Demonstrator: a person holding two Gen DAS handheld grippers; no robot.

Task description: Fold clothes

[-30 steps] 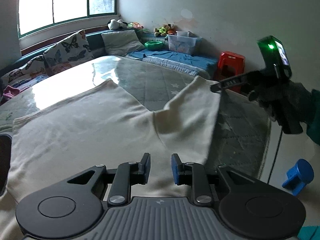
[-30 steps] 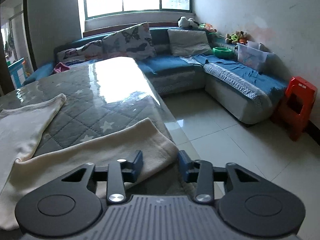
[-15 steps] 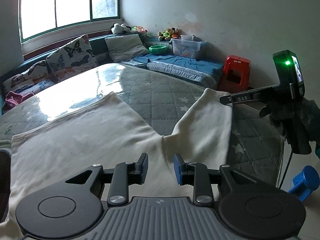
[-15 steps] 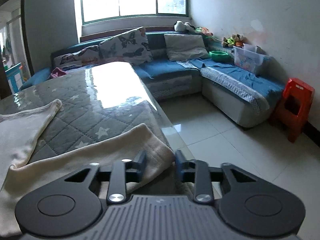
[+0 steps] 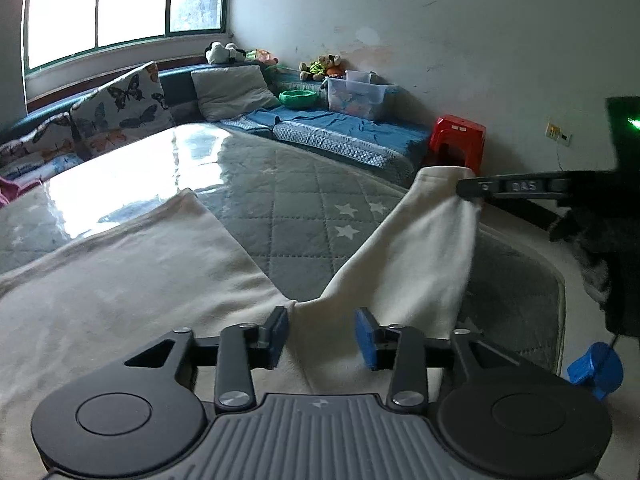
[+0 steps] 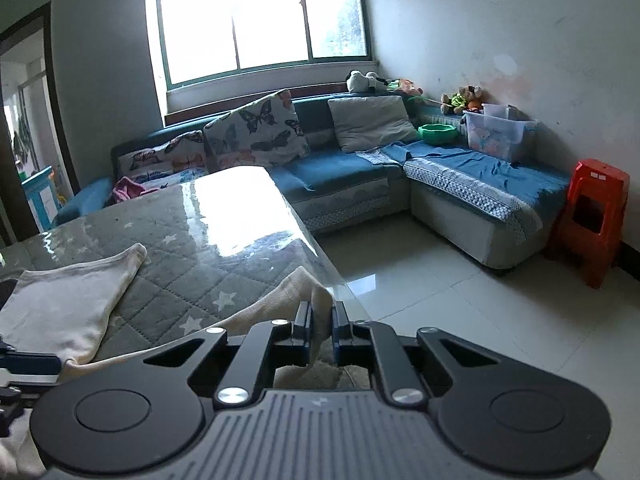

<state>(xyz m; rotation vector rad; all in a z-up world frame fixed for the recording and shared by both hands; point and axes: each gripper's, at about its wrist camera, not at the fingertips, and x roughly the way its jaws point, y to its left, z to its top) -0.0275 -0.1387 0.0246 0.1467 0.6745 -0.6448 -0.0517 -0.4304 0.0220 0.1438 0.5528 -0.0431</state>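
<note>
- Two grippers here: right gripper (image 6: 321,322) has pinched the cream garment's (image 5: 120,280) sleeve end (image 5: 440,188) at the table (image 5: 300,208) edge.
- Left gripper (image 5: 322,334), jaws just widening and empty, hovers near the armpit.
- Pin there, then carry the sleeve across flat.

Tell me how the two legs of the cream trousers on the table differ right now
The right leg has its cuff pinched and lifted off the quilted table cover by the right gripper, which has just closed on it; the left leg lies flat, ungripped. The right leg is bunched and creased near the cuff; the left leg is spread smooth. Both are the same cream fabric, meeting at the crotch in front of the left gripper, whose open jaws hold nothing.
</note>
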